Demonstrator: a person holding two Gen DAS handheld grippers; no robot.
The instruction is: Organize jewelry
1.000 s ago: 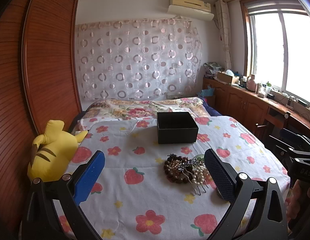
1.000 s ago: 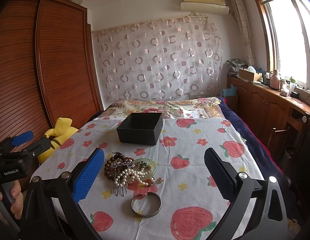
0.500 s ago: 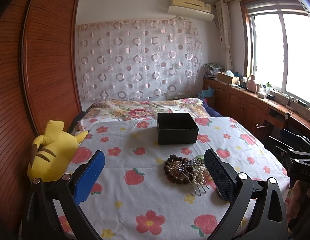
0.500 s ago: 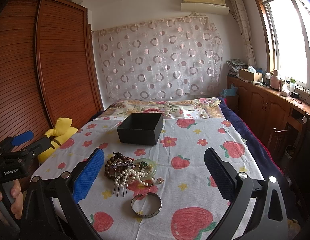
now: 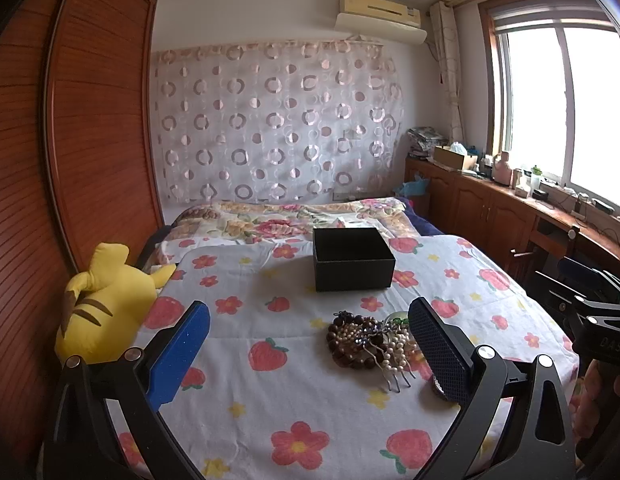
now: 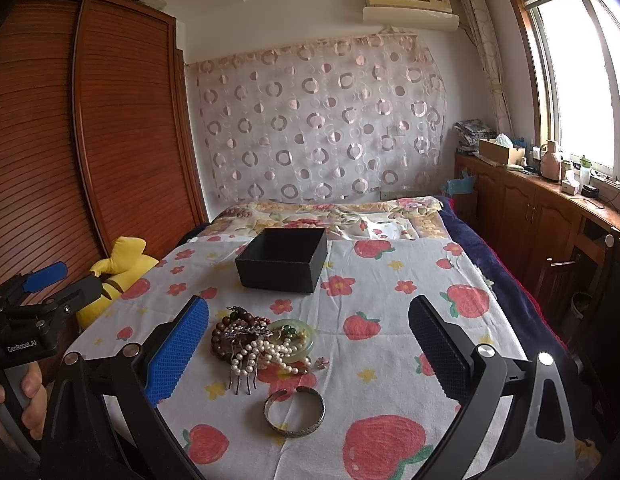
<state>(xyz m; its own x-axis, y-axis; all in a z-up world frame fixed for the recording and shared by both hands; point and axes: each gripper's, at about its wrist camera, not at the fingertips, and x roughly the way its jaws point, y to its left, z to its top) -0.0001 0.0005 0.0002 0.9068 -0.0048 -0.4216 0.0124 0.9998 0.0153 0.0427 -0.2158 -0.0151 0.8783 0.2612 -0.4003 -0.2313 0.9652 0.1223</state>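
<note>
both grippers hang above the near edge of the bed with nothing in them: the left gripper [image 5: 309,350] has its fingers spread wide, and the right gripper [image 6: 308,350] is just as wide. the jewelry pile [image 6: 257,340] lies on the strawberry sheet [image 6: 390,300], at about 11 o'clock of the right gripper's centre, just beside its blue pad. in it a wooden bead bracelet [image 5: 342,344], a pearl string [image 6: 265,350], a green bangle [image 6: 299,340] and a metal hair comb [image 6: 241,380] overlap; which strands are knotted together i cannot tell. a silver cuff [image 6: 293,412] sits apart at 6 o'clock of the pile. the open black box [image 6: 283,260] stands beyond at 12 o'clock, apparently empty. the risk: closing on one strand could drag the whole tangle along, since the comb's teeth snag pearls, or pieces could drop short of the box. the soft sheet could also bunch up under the fingertips.
</note>
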